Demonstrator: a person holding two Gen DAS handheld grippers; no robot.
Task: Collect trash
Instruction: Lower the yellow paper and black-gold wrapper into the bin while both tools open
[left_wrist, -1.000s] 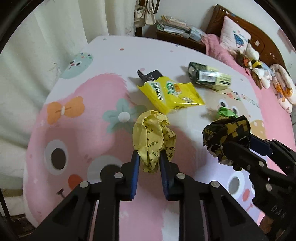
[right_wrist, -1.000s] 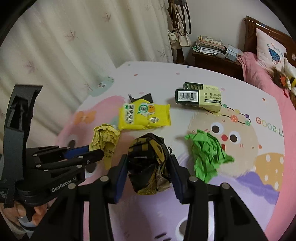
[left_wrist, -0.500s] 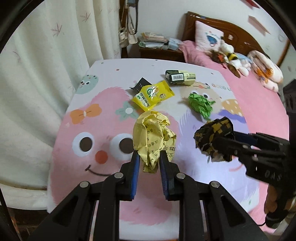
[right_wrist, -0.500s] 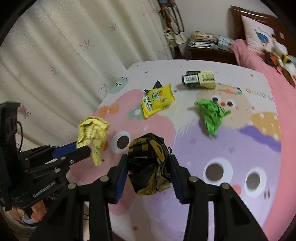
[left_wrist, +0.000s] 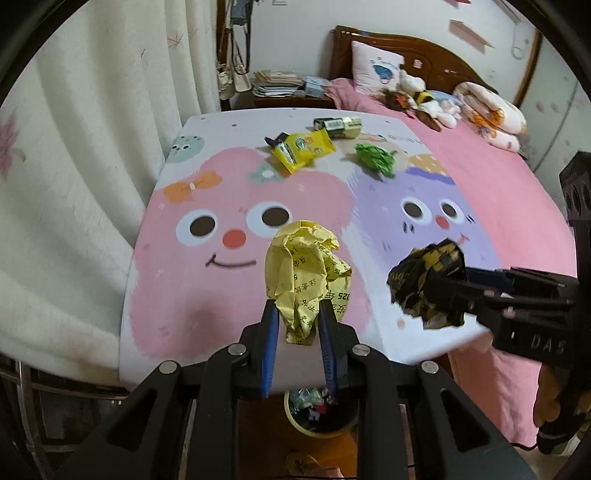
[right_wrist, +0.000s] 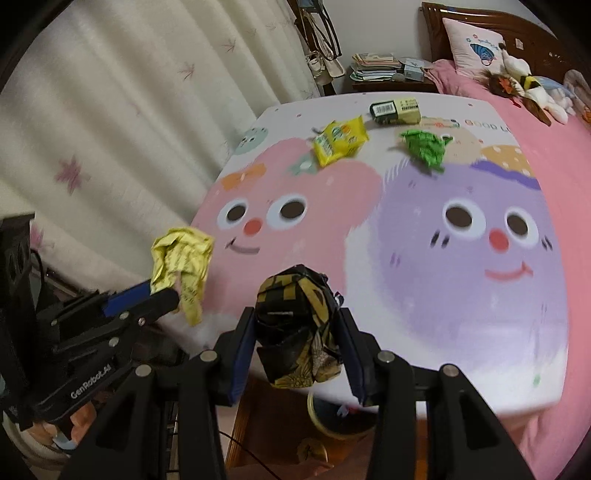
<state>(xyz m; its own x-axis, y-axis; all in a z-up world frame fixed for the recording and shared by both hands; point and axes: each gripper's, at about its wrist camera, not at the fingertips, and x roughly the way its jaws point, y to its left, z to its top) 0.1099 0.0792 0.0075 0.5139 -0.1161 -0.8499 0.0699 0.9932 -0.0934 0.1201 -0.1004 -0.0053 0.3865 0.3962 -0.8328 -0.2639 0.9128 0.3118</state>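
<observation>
Both claws are closed on trash: the left gripper (left_wrist: 297, 321) pinches a crumpled yellow paper (left_wrist: 304, 273) between its blue pads, and the right gripper (right_wrist: 297, 339) squeezes a black and yellow wrapper (right_wrist: 297, 325). They are held side by side in the air, near the front edge of the table (left_wrist: 177, 295), which wears a cloth with pink and purple cartoon faces. At its far end lie a yellow snack bag (left_wrist: 303, 147), a green crumpled paper (left_wrist: 375, 158) and a dark green box (left_wrist: 338, 125). Below the table edge stands a trash bin (left_wrist: 321, 410) with litter inside. A cream curtain (left_wrist: 74, 147) hangs on the left; a pink bed (left_wrist: 480, 166) with plush toys is behind.
</observation>
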